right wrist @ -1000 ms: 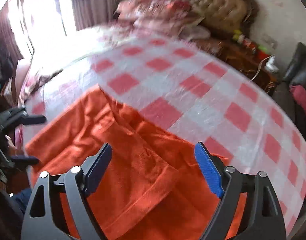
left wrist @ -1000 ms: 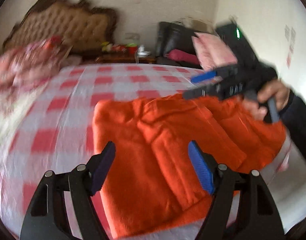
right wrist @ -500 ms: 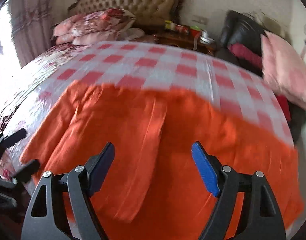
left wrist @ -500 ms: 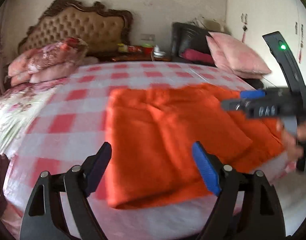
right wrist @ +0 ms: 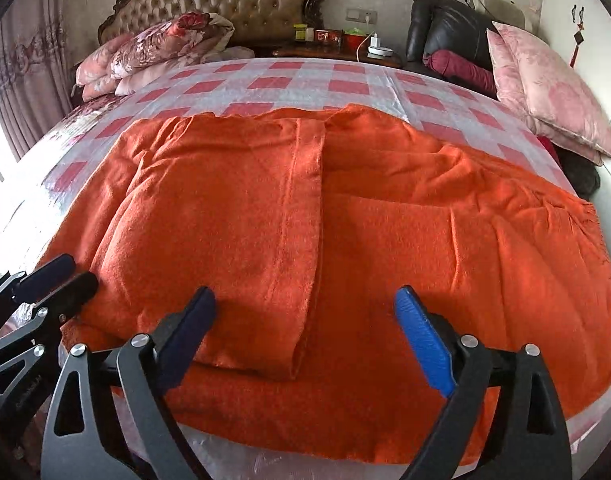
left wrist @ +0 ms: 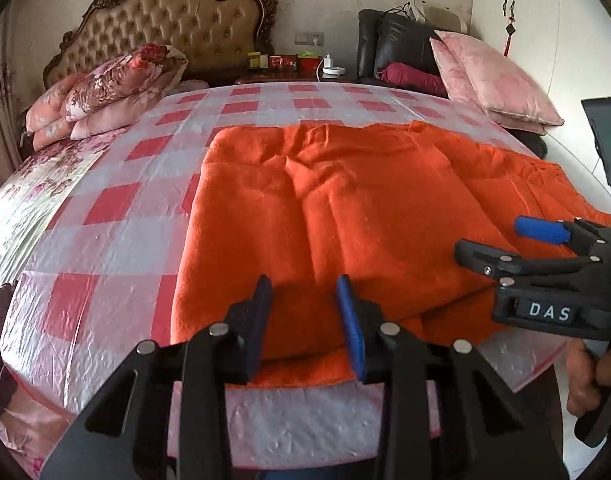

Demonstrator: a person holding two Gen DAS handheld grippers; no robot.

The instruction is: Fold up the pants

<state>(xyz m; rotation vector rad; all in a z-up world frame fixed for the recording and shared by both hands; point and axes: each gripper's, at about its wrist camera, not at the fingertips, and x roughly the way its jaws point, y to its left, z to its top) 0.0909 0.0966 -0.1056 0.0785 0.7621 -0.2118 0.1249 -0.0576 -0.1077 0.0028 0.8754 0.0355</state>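
Orange pants (left wrist: 345, 208) lie spread across the checked bed cover (left wrist: 117, 240), with one folded layer on top (right wrist: 233, 216). My left gripper (left wrist: 304, 292) hangs over the near left edge of the pants. Its jaws are closing and have a narrow gap, with orange cloth showing between them, but the pads are not clearly pressing on it. In the right wrist view the left gripper (right wrist: 79, 270) sits at the cloth's left corner. My right gripper (right wrist: 305, 300) stands over the near edge farther right. Its jaws are opening wide and hold nothing. It also shows in the left wrist view, the right gripper (left wrist: 489, 237).
A tufted headboard (left wrist: 177, 20) and floral pillows (left wrist: 105, 92) stand at the far left. A nightstand with small items (right wrist: 337, 40), a black chair (right wrist: 445, 24) and pink cushions (right wrist: 545, 92) line the back right. A person's hand (left wrist: 585, 380) grips the right handle.
The left jaws have narrowed from wide open and sunk toward the near edge of the pants. The right gripper has rolled level, swung over the near edge and widened.
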